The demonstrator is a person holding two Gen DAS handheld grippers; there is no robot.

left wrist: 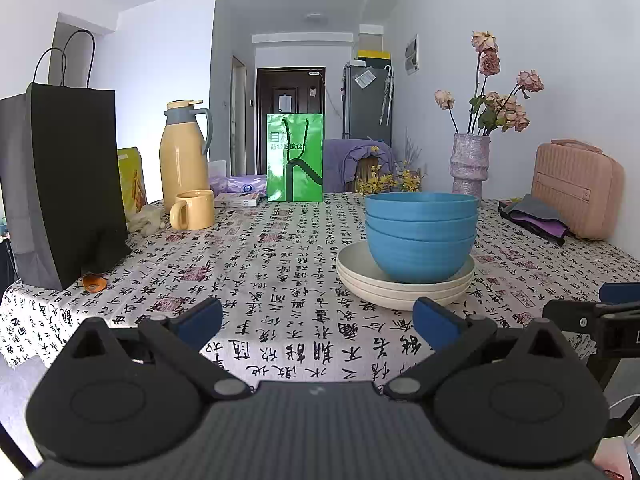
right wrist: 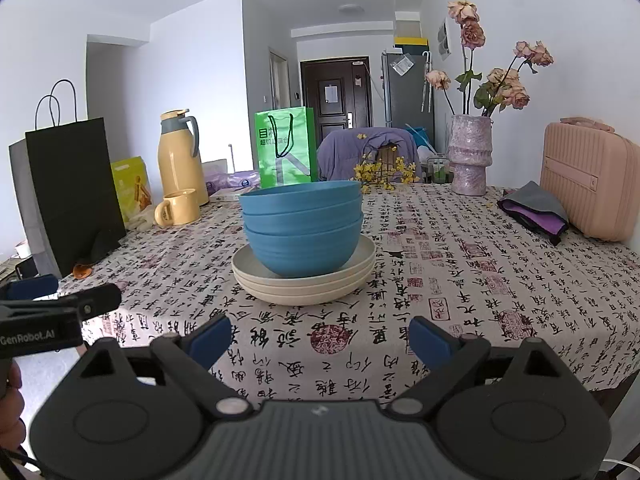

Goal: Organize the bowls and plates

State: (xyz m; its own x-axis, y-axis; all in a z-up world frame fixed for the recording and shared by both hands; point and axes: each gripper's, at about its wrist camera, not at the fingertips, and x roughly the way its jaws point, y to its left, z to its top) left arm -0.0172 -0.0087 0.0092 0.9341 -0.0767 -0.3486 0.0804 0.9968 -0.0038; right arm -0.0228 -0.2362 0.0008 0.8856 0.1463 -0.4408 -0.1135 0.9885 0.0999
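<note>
The table (left wrist: 280,248) had that calligraphy-print cloth on it, with a yellow jug (left wrist: 182,152), a mug (left wrist: 194,210) and a vase (left wrist: 470,160) of dried roses at the back. My stack of blue bowls (right wrist: 302,226) sat on the cream plates (right wrist: 304,280) mid-table. I had the left gripper (left wrist: 318,320) and right gripper (right wrist: 320,338) both wide open, holding nothing, near the front edge.
</note>
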